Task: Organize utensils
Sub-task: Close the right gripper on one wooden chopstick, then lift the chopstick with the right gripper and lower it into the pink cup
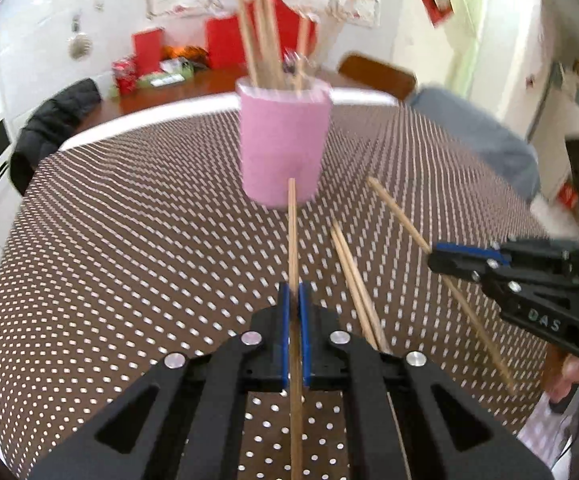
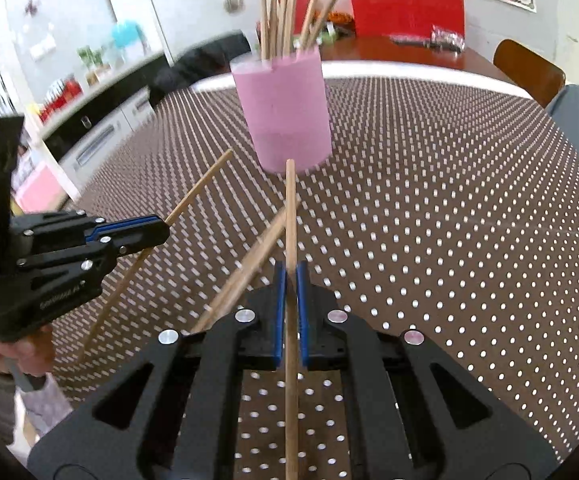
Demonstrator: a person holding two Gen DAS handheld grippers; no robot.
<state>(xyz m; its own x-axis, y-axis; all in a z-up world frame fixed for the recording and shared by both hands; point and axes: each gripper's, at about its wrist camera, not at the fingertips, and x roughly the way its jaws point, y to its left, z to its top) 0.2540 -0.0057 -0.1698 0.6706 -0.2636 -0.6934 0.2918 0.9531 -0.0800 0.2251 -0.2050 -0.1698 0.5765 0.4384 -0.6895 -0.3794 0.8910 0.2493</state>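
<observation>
On the dotted brown tablecloth (image 1: pixel 129 240), each gripper clamps one chopstick: left gripper (image 1: pixel 294 300), right gripper (image 2: pixel 288 280). The pink holder (image 2: pixel 285 116) stands far; only the left view shows the grey-draped chair (image 1: pixel 481 136).

Motion blur softens the pink holder (image 1: pixel 283 148); its chopsticks (image 2: pixel 285 4) run off the top edge, their count perhaps seven.

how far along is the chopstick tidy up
Partly done: several chopsticks already stand in the pink cup. In hand: the left gripper and right gripper each clamp one chopstick. Left: two loose chopsticks lie together on the dotted tablecloth.
</observation>
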